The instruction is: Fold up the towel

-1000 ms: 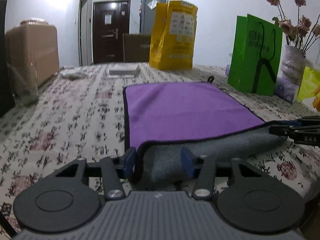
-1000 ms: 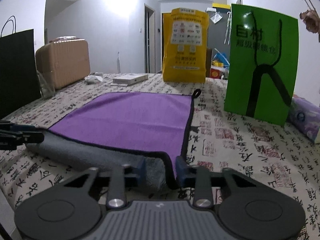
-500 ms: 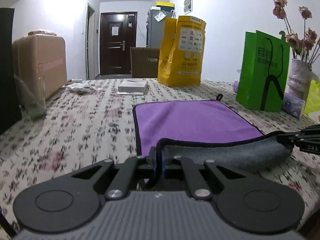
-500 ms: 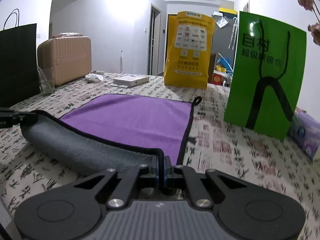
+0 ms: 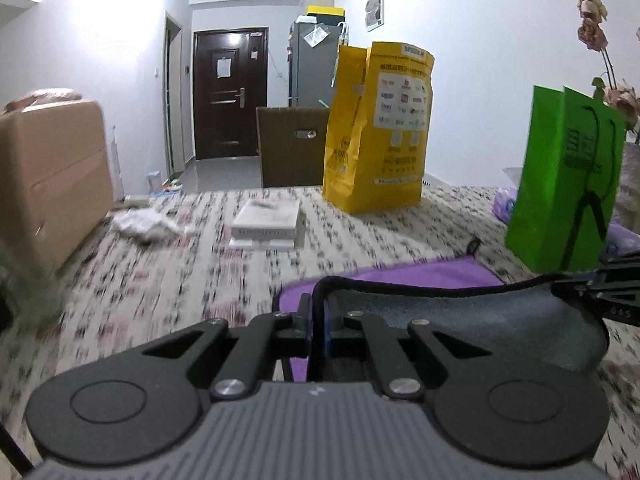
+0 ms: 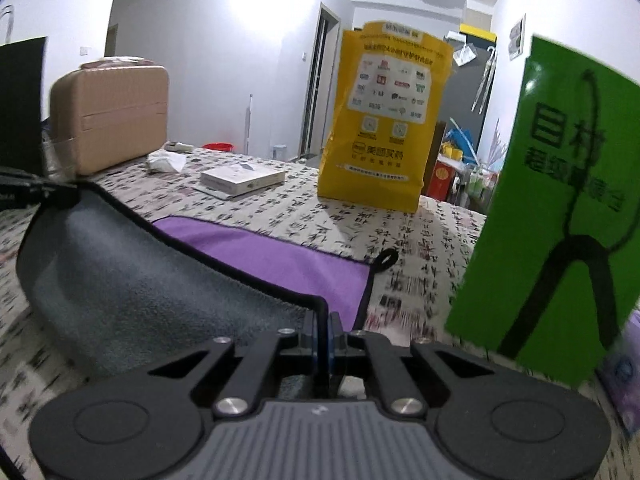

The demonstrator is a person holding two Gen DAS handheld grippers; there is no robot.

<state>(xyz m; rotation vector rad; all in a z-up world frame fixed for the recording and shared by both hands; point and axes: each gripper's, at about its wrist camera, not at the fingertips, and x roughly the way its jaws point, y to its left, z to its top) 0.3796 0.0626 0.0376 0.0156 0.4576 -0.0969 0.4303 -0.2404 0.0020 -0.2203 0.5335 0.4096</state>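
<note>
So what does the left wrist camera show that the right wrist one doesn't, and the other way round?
Only the left wrist view shows the dark door, the cardboard box and the dried flowers. Only the right wrist view shows the black bag and the red basin. Both show the towel with its near edge lifted, clamped by the left gripper and the right gripper, plus the yellow bag, green bag, suitcase and white box.
</note>
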